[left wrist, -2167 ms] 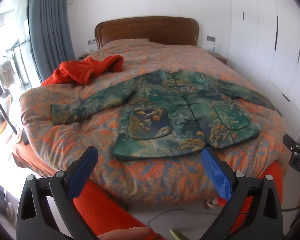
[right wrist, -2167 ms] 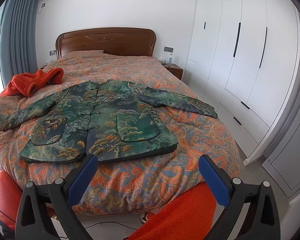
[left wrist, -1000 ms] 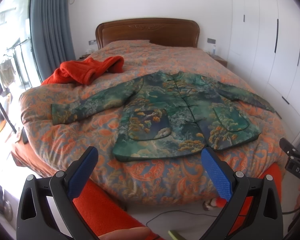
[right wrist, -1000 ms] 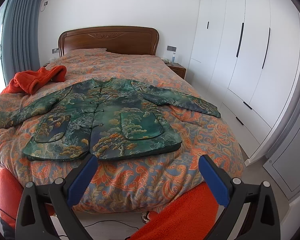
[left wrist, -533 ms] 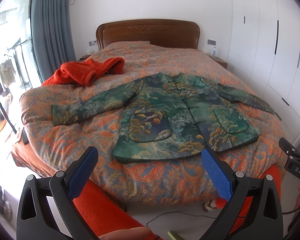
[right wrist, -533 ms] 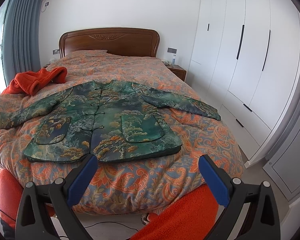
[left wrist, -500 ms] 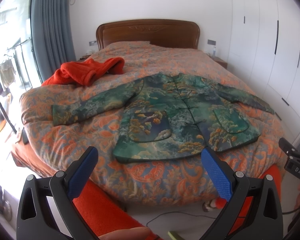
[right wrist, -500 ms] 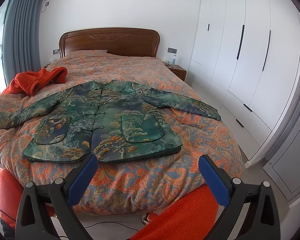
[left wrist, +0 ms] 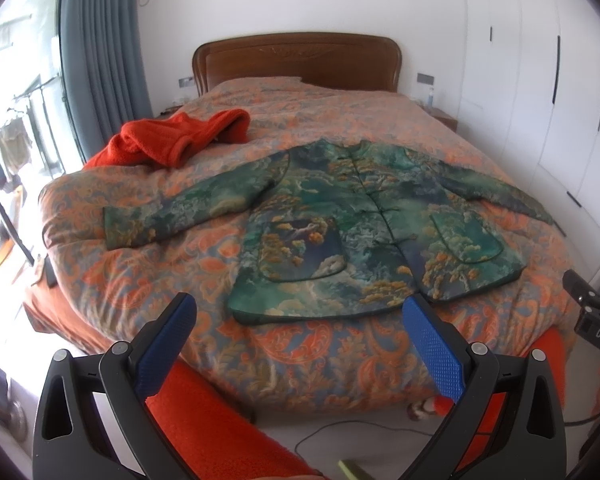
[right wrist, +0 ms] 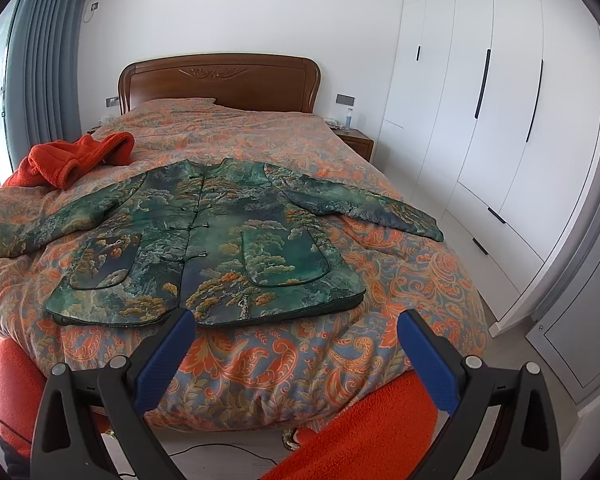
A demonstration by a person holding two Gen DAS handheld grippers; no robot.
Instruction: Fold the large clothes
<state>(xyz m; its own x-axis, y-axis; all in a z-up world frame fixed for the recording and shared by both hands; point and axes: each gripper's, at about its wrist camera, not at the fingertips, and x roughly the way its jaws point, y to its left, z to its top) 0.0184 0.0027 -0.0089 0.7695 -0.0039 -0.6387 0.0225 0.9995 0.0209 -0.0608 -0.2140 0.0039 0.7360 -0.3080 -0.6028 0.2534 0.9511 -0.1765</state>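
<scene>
One jacket (left wrist: 352, 224), green with a tree-and-cloud print, lies face up on the bed (left wrist: 188, 280), buttoned down the front, its hem nearest the bed's foot and its collar toward the headboard (right wrist: 220, 80). Both sleeves are spread out to the sides and the body is smooth, which reads as a garment laid out ready for folding, with no fold made yet. It sits in the half of the bed nearer the foot, probably so the hem and cuffs are within reach of someone standing there. The left gripper (left wrist: 300, 316) hangs off the foot of the bed, below the hem and apart from the cloth, its two blue pads spread wide with nothing between them. The right gripper (right wrist: 292, 332) is likewise off the bed's foot, just short of the hem, jaws wide apart and empty. Held wide and aimed at the jacket like this, they look poised for a first grasp, most likely at a sleeve or a hem corner on each side. One other garment, a red fleece (left wrist: 180, 140), is bunched up on the bed's left side toward the headboard, clear of the jacket and so out of the way of any fold. The count: one jacket, two sleeves, two patch pockets on its front, one fleece, two grippers.
</scene>
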